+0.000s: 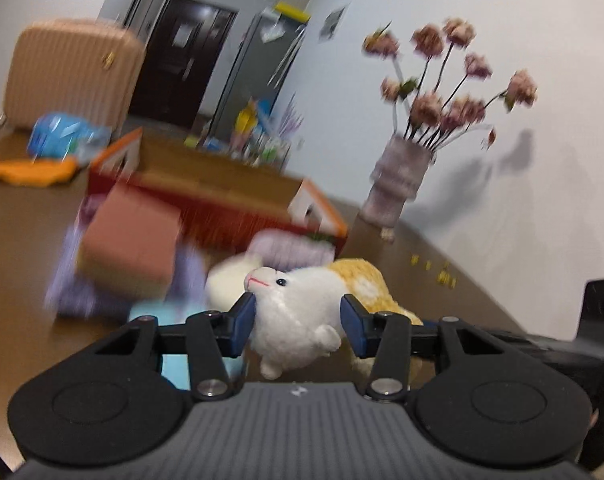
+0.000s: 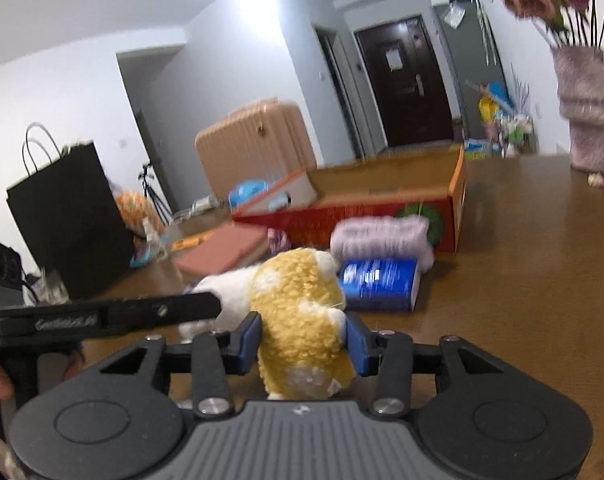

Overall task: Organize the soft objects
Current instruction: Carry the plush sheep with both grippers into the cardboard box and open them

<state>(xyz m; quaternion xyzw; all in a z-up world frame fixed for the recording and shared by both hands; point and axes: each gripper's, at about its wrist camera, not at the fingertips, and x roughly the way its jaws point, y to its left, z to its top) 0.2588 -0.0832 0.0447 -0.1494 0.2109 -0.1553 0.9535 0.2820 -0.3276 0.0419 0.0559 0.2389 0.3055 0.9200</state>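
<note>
Left gripper [image 1: 297, 322] fingers pinching white-and-yellow plush hamster [image 1: 302, 312] head; right gripper [image 2: 302, 338] fingers pinching its rump. Red open cardboard box [image 2: 454, 200] at twelve o'clock; bare brown tabletop [image 2: 522, 280] at three.

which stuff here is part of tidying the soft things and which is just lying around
Job:
plush toy, held by left tool and right tool
folded lilac knit
open red box

Lying about:
flower vase
suitcase
black bag
blue packet

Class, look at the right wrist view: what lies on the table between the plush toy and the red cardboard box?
In the right wrist view, a blue packet and a folded lilac cloth lie between the plush toy and the red cardboard box.
</note>
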